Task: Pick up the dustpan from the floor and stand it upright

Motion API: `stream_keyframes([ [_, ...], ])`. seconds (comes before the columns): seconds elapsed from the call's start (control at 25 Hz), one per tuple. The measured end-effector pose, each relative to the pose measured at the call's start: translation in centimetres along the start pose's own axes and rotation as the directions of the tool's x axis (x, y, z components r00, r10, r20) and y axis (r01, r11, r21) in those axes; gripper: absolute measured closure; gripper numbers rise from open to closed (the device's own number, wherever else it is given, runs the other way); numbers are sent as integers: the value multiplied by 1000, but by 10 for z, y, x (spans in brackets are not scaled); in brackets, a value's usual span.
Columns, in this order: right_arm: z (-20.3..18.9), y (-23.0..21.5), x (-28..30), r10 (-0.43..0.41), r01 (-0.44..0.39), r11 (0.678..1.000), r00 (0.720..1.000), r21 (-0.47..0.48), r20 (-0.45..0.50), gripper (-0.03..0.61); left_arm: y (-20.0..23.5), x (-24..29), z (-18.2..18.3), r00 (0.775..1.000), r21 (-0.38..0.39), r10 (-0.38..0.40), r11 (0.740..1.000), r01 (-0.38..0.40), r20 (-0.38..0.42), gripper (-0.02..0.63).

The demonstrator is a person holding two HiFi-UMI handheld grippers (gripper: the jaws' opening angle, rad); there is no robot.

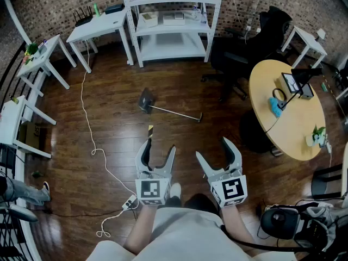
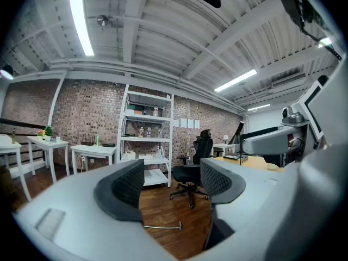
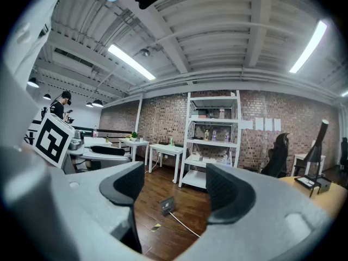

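Note:
The dustpan (image 1: 145, 101) lies flat on the dark wood floor, its grey pan toward the shelf and its long metal handle (image 1: 176, 113) running right. In the right gripper view the dustpan (image 3: 167, 205) shows far off between the jaws; in the left gripper view only the handle (image 2: 163, 227) shows. My left gripper (image 1: 160, 146) and right gripper (image 1: 212, 147) are held side by side above the floor, well short of the dustpan. Both stand open with nothing between their fingers.
A white shelf unit (image 1: 173, 20) stands at the back, white tables (image 1: 100, 26) to its left. A black office chair (image 1: 244, 50) and a round wooden table (image 1: 288, 113) are at the right. A white cable (image 1: 92, 140) runs along the floor at left. A small yellow scrap (image 1: 150, 128) lies near.

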State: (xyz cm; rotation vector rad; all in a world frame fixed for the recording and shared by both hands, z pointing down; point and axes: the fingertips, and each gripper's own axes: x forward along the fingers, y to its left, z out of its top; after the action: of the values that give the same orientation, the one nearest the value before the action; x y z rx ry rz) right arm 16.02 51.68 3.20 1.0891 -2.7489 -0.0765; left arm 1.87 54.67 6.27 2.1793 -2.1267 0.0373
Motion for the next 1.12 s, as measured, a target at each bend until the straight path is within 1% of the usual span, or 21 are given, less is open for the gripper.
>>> stream_keyframes([
  [0.12, -7, -27, 44, -23, 24, 999, 999, 33, -25, 242, 14, 53, -2, 999, 12, -32, 999, 32, -19, 276],
  [0.24, -20, -53, 82, -15, 18, 998, 999, 64, -50, 282, 18, 102, -10, 997, 26, -60, 998, 62, -45, 276],
  [0.44, -53, -119, 153, -44, 55, 990, 996, 133, -83, 284, 17, 204, -26, 992, 26, -100, 994, 102, -79, 287],
  [0.56, -60, -167, 210, -29, 39, 992, 997, 123, -75, 284, 19, 279, -37, 987, 35, -111, 993, 115, -113, 290],
  [0.64, -73, -196, 242, -14, 24, 993, 996, 112, -86, 284, 15, 322, -52, 979, 52, -127, 989, 137, -161, 299],
  [0.72, -105, -219, 262, 3, 18, 988, 990, 152, -139, 284, 8, 356, -80, 961, 49, -149, 985, 165, -232, 302],
  [0.8, -138, -245, 290, 14, 23, 979, 983, 202, -181, 284, 2, 401, -106, 945, 58, -178, 978, 201, -273, 302],
  [0.88, -164, -268, 322, 35, 10, 978, 976, 207, -213, 284, -1, 450, -135, 932, 99, -203, 965, 242, -301, 308],
  [0.96, -197, -284, 349, 48, 2, 980, 968, 200, -247, 284, -1, 493, -178, 912, 131, -225, 950, 284, -344, 318],
  [1.04, -234, -296, 371, 53, 5, 980, 958, 200, -281, 284, 0, 531, -233, 880, 139, -250, 934, 329, -403, 319],
  [1.08, -253, -301, 381, 54, 7, 979, 953, 202, -299, 284, 1, 547, -263, 859, 141, -263, 924, 355, -439, 319],
  [1.12, -273, -303, 388, 56, 12, 978, 946, 207, -320, 284, 2, 560, -295, 833, 142, -277, 912, 385, -479, 319],
])
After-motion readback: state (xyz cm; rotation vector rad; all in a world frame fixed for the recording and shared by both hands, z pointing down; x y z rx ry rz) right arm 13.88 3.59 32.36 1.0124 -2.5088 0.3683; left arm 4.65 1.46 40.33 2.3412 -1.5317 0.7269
